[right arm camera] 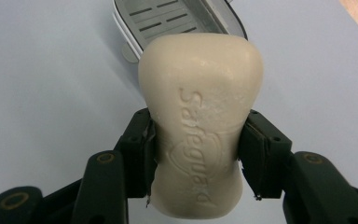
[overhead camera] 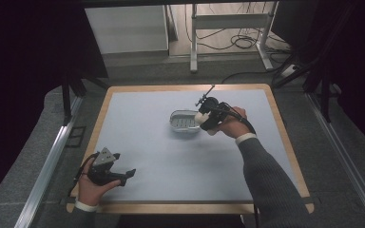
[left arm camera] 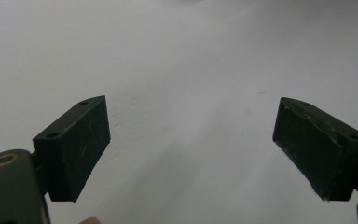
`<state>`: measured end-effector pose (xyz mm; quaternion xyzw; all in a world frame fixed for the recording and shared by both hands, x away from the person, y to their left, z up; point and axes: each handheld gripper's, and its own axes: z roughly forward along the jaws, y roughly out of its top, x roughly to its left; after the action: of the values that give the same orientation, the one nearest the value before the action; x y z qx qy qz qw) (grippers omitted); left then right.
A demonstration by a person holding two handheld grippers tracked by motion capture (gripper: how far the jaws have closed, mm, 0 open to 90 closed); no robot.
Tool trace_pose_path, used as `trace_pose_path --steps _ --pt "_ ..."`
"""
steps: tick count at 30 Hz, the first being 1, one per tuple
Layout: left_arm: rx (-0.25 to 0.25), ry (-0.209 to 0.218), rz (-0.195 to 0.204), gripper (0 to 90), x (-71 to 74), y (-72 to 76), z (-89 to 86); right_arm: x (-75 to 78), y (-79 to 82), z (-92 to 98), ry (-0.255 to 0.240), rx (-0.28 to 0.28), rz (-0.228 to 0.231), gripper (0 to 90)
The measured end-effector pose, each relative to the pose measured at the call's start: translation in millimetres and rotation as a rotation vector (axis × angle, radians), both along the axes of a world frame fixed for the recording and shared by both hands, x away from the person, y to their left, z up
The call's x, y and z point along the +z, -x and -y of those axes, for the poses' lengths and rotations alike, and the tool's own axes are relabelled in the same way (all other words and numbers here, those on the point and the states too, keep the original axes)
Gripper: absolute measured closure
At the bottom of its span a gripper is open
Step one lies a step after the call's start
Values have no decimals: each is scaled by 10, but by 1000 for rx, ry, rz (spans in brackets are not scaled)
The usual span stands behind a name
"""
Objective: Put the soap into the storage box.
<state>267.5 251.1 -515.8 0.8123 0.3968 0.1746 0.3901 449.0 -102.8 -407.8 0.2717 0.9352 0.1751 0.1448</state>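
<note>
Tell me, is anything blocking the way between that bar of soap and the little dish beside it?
Nothing visible does. The right tool holds the soap bar just short of the soap dish, whose slotted tray looks bare. The mat between them carries nothing, and the left tool sits far off, near the table's front edge.

Table with pale grey top and wooden rim (overhead camera: 275, 102): oval grey slotted soap dish (overhead camera: 184, 120) lies right of centre toward the far edge, with the right gripper (overhead camera: 202, 118) just beside it on its right, jaws clamped on either side of a cream embossed soap bar (right arm camera: 200, 116) held above the mat, the dish beyond the bar's far end. Left gripper (overhead camera: 123, 175) rests at the near left corner, well apart from the dish, jaws spread wide over bare mat.
</note>
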Motion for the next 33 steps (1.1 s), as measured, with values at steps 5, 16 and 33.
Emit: trace_pose_path --steps 5,16,33 --pt "0 0 1 115 1 1 -5 12 -38 -28 -2 4 8 495" --pt "3 2 0 115 -2 0 -14 -23 -101 -106 10 28 9 495" --pt "3 1 1 115 -3 -2 -28 -15 -211 -288 33 61 17 495"
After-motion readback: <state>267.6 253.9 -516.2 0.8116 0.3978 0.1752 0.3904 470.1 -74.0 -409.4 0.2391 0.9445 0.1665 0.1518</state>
